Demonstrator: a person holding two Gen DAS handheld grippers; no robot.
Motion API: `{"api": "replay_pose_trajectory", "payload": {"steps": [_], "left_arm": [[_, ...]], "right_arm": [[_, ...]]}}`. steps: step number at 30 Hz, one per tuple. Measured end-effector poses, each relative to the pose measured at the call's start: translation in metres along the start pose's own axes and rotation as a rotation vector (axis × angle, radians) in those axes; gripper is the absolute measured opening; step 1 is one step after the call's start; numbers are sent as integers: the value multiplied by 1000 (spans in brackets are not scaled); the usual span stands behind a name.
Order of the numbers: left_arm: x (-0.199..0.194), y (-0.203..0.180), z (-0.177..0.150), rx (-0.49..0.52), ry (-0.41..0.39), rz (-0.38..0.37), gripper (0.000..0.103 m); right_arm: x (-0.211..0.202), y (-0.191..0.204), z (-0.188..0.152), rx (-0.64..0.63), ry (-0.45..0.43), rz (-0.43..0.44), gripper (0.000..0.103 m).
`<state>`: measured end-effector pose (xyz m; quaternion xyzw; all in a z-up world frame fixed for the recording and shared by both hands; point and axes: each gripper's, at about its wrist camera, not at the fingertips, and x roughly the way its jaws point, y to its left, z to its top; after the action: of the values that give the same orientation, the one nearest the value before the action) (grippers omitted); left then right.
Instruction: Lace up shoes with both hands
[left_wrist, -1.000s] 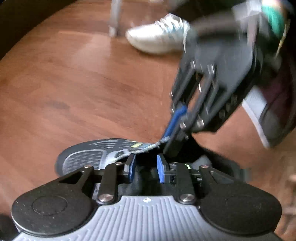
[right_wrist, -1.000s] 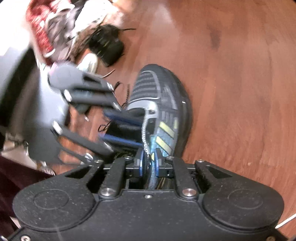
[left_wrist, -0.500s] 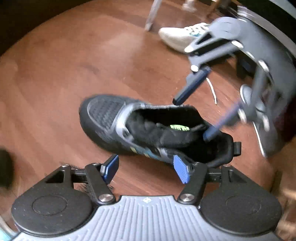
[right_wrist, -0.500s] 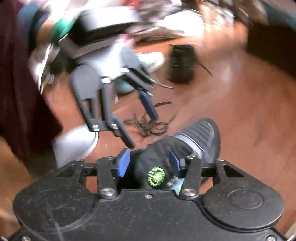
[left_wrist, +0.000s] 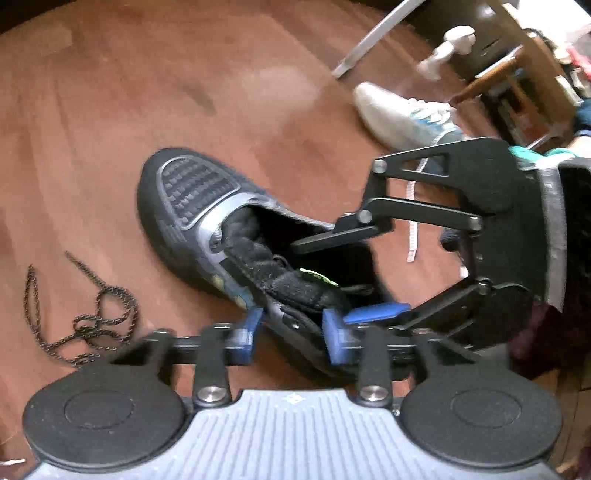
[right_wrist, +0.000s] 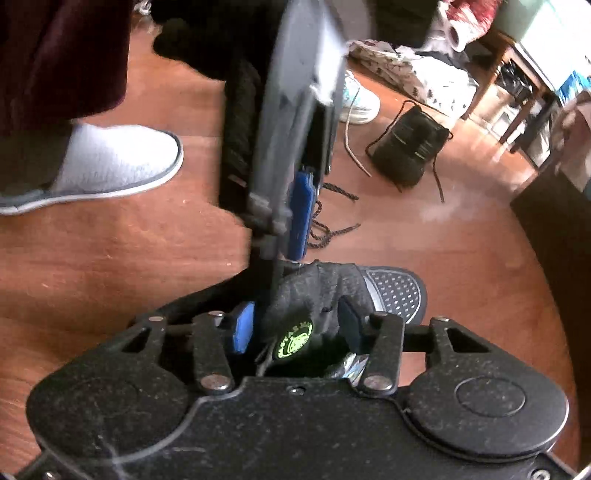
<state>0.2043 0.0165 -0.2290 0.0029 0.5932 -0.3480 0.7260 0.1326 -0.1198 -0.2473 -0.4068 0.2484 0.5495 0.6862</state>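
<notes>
Left wrist view: a loose dark lace (left_wrist: 79, 314) lies on the wood floor (left_wrist: 110, 129) at lower left. The dark shoe (left_wrist: 192, 206) occupies centre frame. The left gripper (left_wrist: 290, 334) straddles its side wall, jaws closing, pads not visibly pressing. The right gripper (left_wrist: 351, 273), centre right, spans the shoe opening, jaws closing on nothing. A white shoe (left_wrist: 399, 114) lies upper right.

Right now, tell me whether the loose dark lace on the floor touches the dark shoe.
Apart. The left wrist view shows the loose dark lace coiled on the floor, with bare wood between it and the dark shoe.
</notes>
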Motion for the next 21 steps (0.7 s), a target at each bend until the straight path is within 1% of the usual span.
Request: {"api": "replay_pose_trajectory", "payload": {"steps": [1,3,5,9,13,17,19,21], "left_arm": [[0,-1,-1,5,1,5,28],[0,-5,-3,43,2,26,26],[-1,-4,-3,42,6,30,26],[1,1,-6,18,9,22,26],[4,0,-6,37,13,31,25],[6,0,-4,40,13,30,25],[6,-2,-4,44,12,25,25],[6,-2,-4,44,12,24,25]], "right_arm": [[1,2,1,-1,0,6,41],[2,9,1,-61,-10,13,31],[6,14,3,-129,-3,13,27],[8,14,10,-195,48,38,24],[10,17,9,-238,144,90,19],[19,17,16,-275,220,138,19],[30,13,19,-264,277,178,19],[42,9,19,-243,313,210,19]]}}
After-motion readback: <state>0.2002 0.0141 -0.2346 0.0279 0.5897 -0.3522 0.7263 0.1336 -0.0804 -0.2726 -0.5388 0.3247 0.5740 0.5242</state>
